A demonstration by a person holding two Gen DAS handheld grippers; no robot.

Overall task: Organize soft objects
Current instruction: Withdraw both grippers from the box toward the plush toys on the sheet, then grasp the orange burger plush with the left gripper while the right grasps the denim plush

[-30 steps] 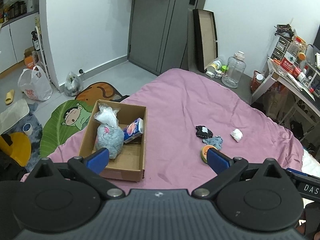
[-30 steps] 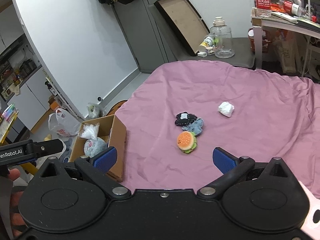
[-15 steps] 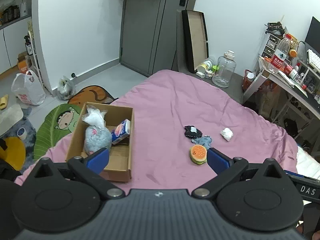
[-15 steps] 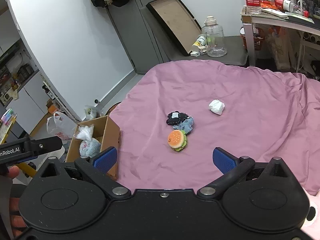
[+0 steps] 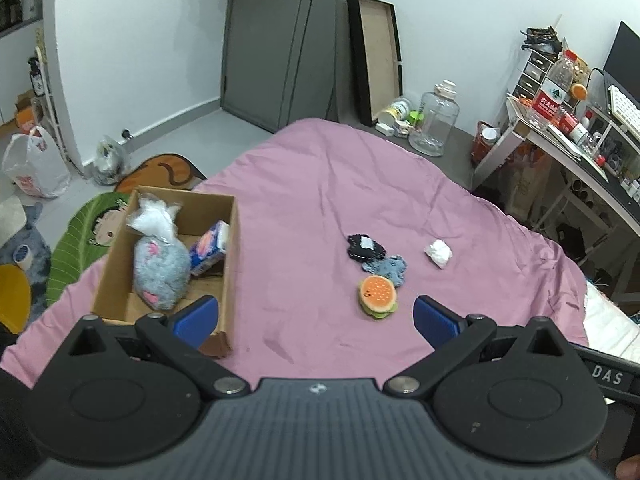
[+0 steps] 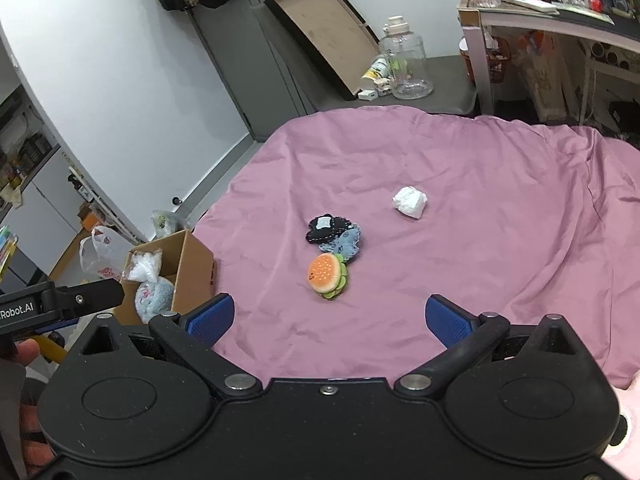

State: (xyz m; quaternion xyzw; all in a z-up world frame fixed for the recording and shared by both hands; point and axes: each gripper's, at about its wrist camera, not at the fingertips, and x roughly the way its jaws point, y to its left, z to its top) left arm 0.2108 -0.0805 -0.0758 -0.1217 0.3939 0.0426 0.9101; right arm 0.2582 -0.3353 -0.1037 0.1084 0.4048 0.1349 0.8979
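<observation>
While both units hover empty, left hand-held gripper (image 5: 316, 316) and right hand-held gripper (image 6: 327, 316) spread wide, the burger plush (image 6: 326, 276) lies on the bed (image 6: 500, 240), touching the blue plush (image 6: 347, 242) and black plush (image 6: 326, 227). Cardboard box (image 5: 218, 216) sits left. Risk: snagging the neighbours or loose bedding, probably.

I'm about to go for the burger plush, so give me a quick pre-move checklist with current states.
1. Right gripper open and empty: ok.
2. Left gripper open and empty: ok.
3. Burger plush unobstructed from above: ok.
4. Burger plush clear of the blue plush: not ok, they touch.
5. Cardboard box has free room: ok, front floor bare.
6. Burger plush centred between the right fingers: ok, roughly.
</observation>
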